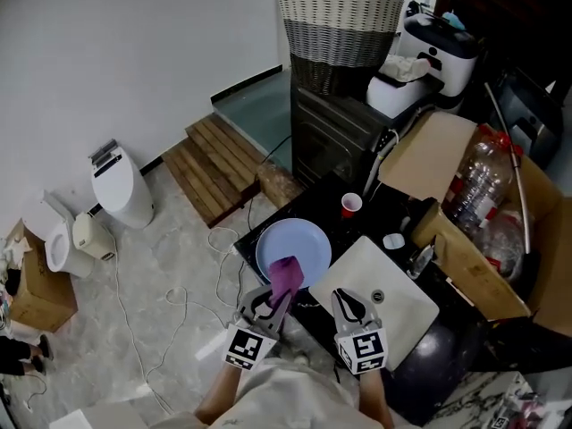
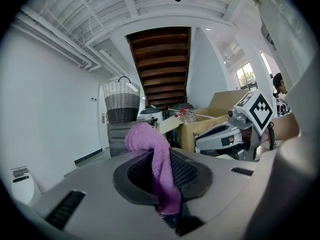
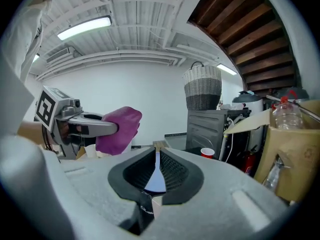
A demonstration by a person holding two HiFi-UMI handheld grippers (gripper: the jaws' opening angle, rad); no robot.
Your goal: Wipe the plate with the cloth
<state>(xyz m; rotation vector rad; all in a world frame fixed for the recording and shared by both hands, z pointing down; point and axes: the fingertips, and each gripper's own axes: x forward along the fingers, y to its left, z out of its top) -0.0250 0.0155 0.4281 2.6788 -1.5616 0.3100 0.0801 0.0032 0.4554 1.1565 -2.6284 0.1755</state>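
Closest in, the person's two grippers sit side by side at the near edge of the table [image 1: 375, 217]. The left gripper [image 1: 271, 302] is clamped on the purple cloth [image 1: 286, 275]. The cloth is pinched low between the pads, and its free end sticks out forward past the tips, folded over. The right gripper [image 1: 350, 304] has its jaws drawn almost together with only a thin slit between them and nothing pinched. A pale blue sliver shows through the slit, probably the plate beyond. This gripper hangs over a white board [image 1: 393, 302].

The plate [image 1: 299, 238], pale blue, lies flat on the dark table directly ahead of the left gripper. The cloth's long axis runs from the jaws straight toward the plate, and its tip overlaps the near rim from above. Touching or just above, can't tell. The left gripper is clearly the nearer one; the right sits beside the plate on its right, apart from it. A red cup [image 1: 351, 204] stands beyond the plate, apart.

Wiping looks barely begun. The next move likely needs the cloth lowered and pushed forward across the plate face. Nothing steadies the plate, so it may slide.
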